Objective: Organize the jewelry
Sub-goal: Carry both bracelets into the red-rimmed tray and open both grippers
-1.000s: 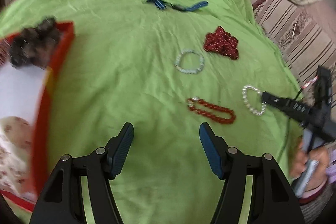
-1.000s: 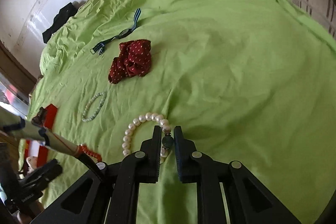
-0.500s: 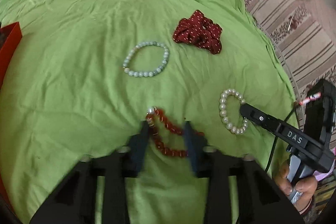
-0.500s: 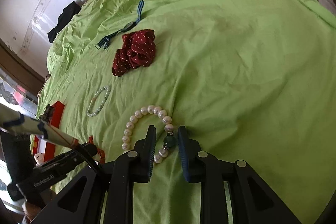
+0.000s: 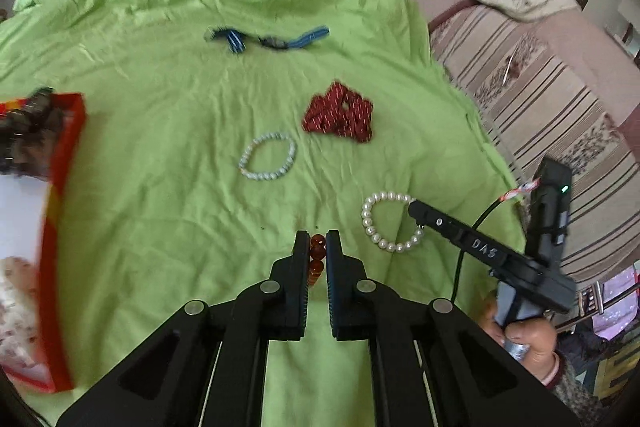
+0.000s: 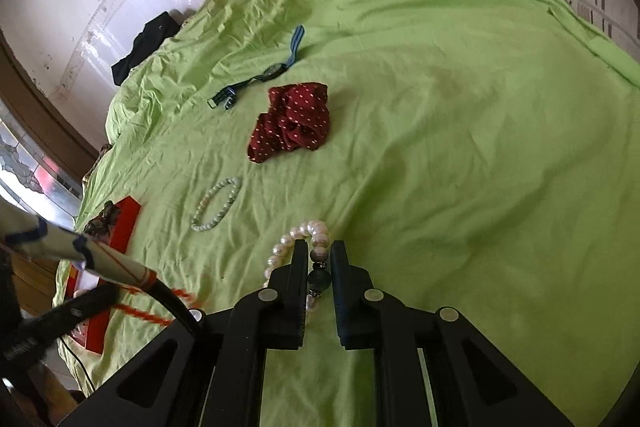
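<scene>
My left gripper (image 5: 317,253) is almost closed, and it holds the red bead bracelet (image 5: 317,259) between its two fingers; I see the amber-red beads pinched in the narrow gap. In the right wrist view the same bracelet shows as an orange-red blur at 8 o'clock, so I judge it hangs above the cloth and does not lie flat. My right gripper (image 6: 319,265) is also narrow. It grips the pearl bracelet (image 6: 298,239) at the dark green bead, and the rest of the pearl loop lies on the green sheet (image 6: 460,147) in front of the fingers, toward 11 o'clock.

From the left gripper outward: the pale green bracelet (image 5: 267,156) lies at 11 o'clock, well apart. The dark red scrunchie (image 5: 340,115) with dots is at 12 o'clock, beyond it. The blue striped watch (image 5: 269,41) is farthest, near the top edge of the sheet. The red box (image 5: 60,187) stands at 9 o'clock at the sheet's left border, with something dark and furry on its far end.

I think the step in hand is the pick-up: both bracelets are gripped, but neither is in the box yet. The next move asks me to carry the red bracelet left to the box and open the fingers only above its inside. The beads may slip because the grip is on few of them, so I should move slowly.
</scene>
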Available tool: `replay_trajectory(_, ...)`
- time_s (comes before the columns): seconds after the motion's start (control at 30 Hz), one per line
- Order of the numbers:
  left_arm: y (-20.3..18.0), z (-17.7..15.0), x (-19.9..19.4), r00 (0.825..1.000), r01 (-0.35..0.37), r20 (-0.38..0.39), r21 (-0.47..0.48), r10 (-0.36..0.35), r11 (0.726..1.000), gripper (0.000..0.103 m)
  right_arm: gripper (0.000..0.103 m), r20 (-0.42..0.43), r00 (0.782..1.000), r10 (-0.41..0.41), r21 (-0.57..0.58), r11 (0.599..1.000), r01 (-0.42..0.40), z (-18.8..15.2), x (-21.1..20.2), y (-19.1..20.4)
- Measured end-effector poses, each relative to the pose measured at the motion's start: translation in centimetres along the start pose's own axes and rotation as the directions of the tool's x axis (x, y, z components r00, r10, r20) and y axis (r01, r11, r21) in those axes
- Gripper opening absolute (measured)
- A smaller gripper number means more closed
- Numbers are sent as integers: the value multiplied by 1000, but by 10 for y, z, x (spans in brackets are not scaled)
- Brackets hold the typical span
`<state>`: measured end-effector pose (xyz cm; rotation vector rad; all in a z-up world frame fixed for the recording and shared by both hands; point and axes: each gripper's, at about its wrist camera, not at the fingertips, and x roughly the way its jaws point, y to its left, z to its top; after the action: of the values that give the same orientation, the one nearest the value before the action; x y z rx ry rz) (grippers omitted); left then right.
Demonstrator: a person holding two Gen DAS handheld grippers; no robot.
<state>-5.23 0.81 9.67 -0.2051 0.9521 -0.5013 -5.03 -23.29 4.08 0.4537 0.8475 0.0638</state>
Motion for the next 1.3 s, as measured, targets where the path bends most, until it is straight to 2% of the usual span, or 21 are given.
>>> replay_trajectory(0.2,34,5,-63,996,-9,86,-59,14,998,7,12,15,1000,6,-51,999,-6,-10,-13,24)
replay_trajectory(0.3,56,7,-93,990,-42,130,-84,53,996,7,12,38,999,-6,-121,993,10,-11,-24,48)
replay_trajectory(0.4,86,8,-118,981,-85,162,-121,104,989,7,12,49,999,19,-156,988,-11,-13,-35,72)
replay_trajectory(0.67,170,11,-147,957,-164,196,-249,215,955,7,12,10,999,52,-278,959,-47,-17,-34,149)
replay_trajectory(0.83,233,12,-151,952,-145,204,-354,227,924,7,12,-13,999,49,-360,931,-50,-16,-26,199)
replay_trajectory(0.97,277,9,-150,957,-110,194,-450,217,886,7,12,-40,998,49,-410,910,-61,-17,-14,236)
replay_trajectory(1.07,304,6,-150,956,-116,178,-503,234,856,7,12,-79,995,62,-429,899,-90,-18,1,265)
replay_trajectory(1.17,324,4,-152,943,-158,165,-542,289,825,7,12,-123,990,76,-449,885,-123,-21,23,300)
replay_trajectory(1.3,348,0,-155,912,-237,142,-582,384,778,7,12,-193,977,94,-479,859,-178,-29,61,360)
